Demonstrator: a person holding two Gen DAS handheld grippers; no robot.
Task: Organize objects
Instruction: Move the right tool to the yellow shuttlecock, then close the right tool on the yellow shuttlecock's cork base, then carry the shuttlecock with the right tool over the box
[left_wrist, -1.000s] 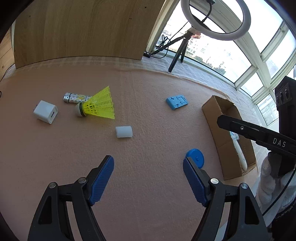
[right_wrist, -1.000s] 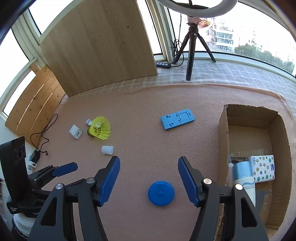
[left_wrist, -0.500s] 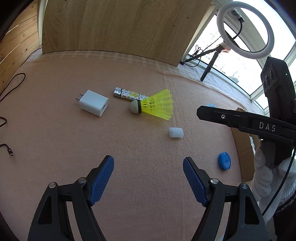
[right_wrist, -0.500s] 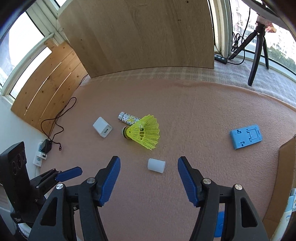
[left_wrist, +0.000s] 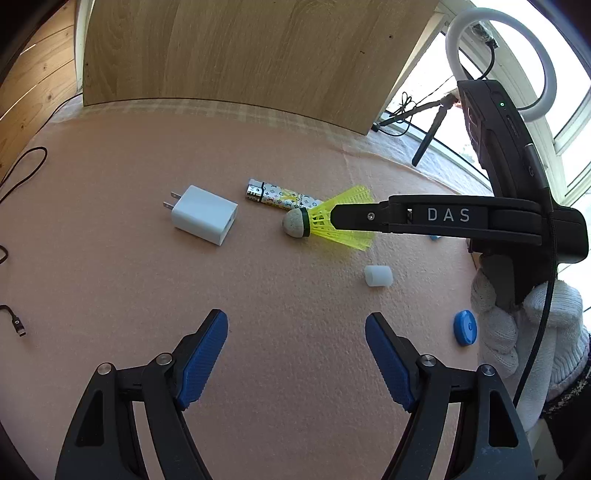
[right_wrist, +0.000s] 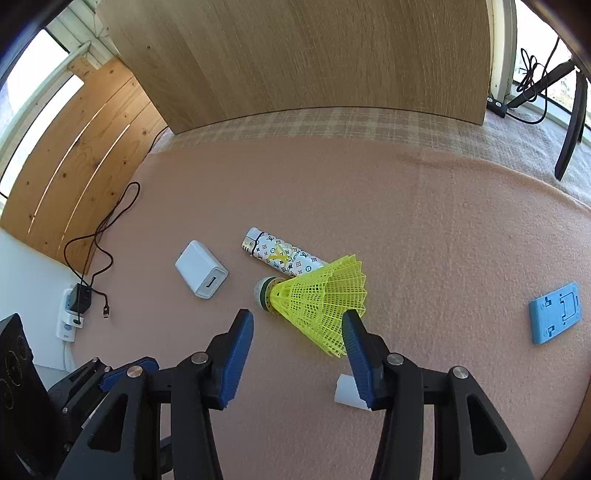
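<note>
Pink felt mat (right_wrist: 424, 206) carried all items. From left: white plastic USB wall charger (right_wrist: 201, 274), patterned cylindrical lighter (right_wrist: 282, 257), and yellow mesh plastic shuttlecock (right_wrist: 317, 295) lying on its side, its skirt covering the lighter's right end. The small white plastic cylinder cap (right_wrist: 345, 395) was half hidden behind a finger. A light blue flat plastic stand (right_wrist: 556, 312) lay toward the mat's right edge.

Left gripper (left_wrist: 295, 354) stood spread wide, holding nothing. Right gripper (right_wrist: 297, 343) had just been closing; its jaws were narrower, apart, above the shuttlecock skirt, with no contact discernible. In the left view its arm hid most of the skirt. The round blue plastic disc (left_wrist: 464, 327) lay partly behind the white-gloved hand (left_wrist: 517, 325).
</note>
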